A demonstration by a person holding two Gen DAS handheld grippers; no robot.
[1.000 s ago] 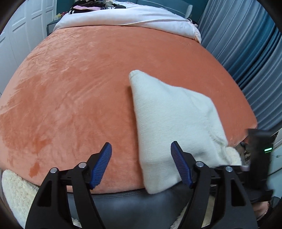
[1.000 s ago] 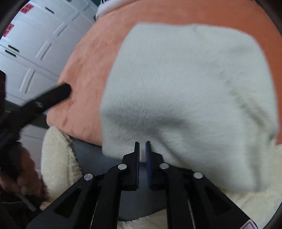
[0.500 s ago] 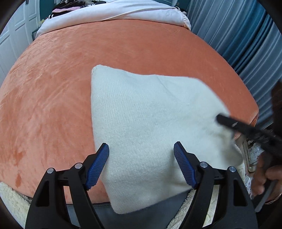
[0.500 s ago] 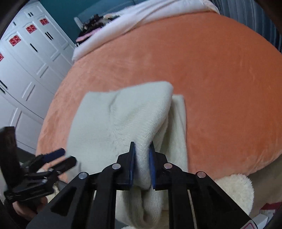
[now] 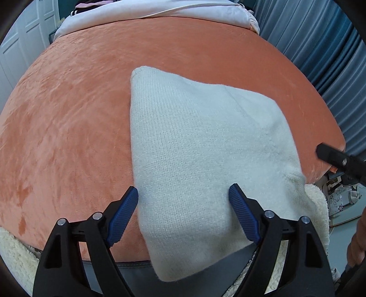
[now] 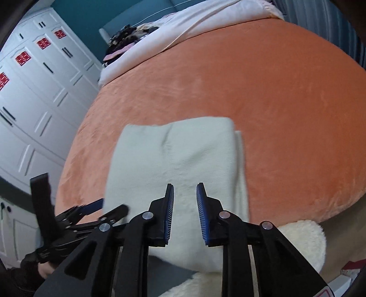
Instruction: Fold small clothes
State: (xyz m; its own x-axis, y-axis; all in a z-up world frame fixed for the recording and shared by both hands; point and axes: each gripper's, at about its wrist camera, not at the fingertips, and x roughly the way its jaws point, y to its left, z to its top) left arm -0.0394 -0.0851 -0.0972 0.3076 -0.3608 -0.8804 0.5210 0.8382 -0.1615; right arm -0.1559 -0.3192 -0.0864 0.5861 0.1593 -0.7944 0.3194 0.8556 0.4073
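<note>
A cream knitted garment (image 5: 201,148) lies folded on the orange bedcover (image 5: 68,114), its near end hanging over the bed's front edge. My left gripper (image 5: 183,205) hovers over that near end. Its jaws are opening wide, straddle the cloth and do not press it. In the right wrist view the garment (image 6: 178,155) shows a doubled right edge. My right gripper (image 6: 185,205) is above it. Its jaws are opening with a narrow gap, and nothing is pinched between them. The left gripper (image 6: 112,205) shows at the garment's left edge.
A white duvet (image 5: 160,11) and a heap of dark clothes (image 6: 128,38) lie at the bed's far end. Blue curtains (image 5: 320,45) hang on the right, white wardrobe doors (image 6: 34,91) stand on the left. A fluffy cream throw (image 6: 304,242) hangs below the bed's front edge.
The right gripper, shut on a fold of the garment half a second ago, has let it go and its jaws have parted. The left gripper moved over the garment and opened wider.
</note>
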